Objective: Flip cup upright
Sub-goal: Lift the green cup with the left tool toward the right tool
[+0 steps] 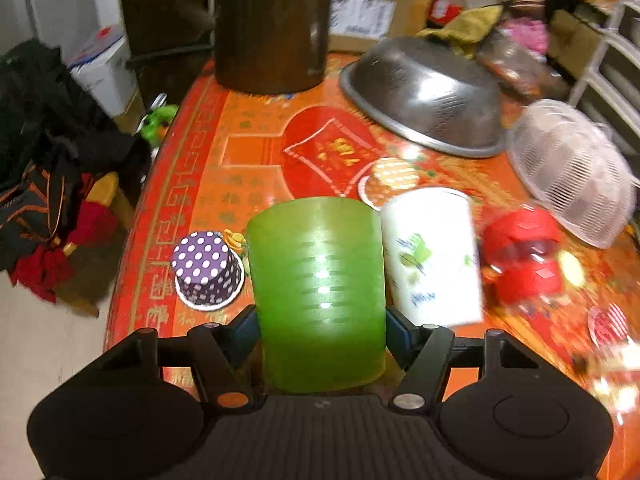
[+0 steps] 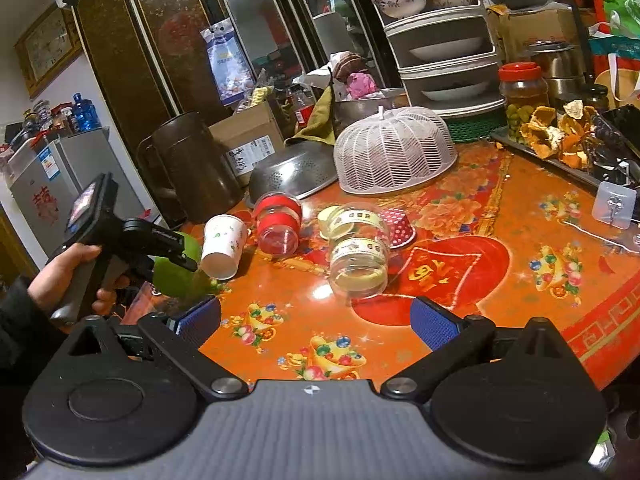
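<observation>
A green plastic cup (image 1: pixel 320 288) fills the middle of the left wrist view, narrow end away from me. My left gripper (image 1: pixel 322 330) is shut on it, a blue pad on each side. In the right wrist view the same green cup (image 2: pixel 176 272) is held tilted at the table's left edge by the left gripper (image 2: pixel 180 258). My right gripper (image 2: pixel 316 320) is open and empty, hovering over the orange table (image 2: pixel 460 208).
A white paper cup (image 1: pixel 432 256) (image 2: pixel 224 246) leans beside the green cup. A purple dotted cupcake liner (image 1: pixel 208 268), red jar (image 2: pixel 278 222), clear jars (image 2: pixel 360 256), steel colander (image 1: pixel 424 96), white mesh cover (image 2: pixel 394 154) and dark jug (image 1: pixel 272 24) crowd the table.
</observation>
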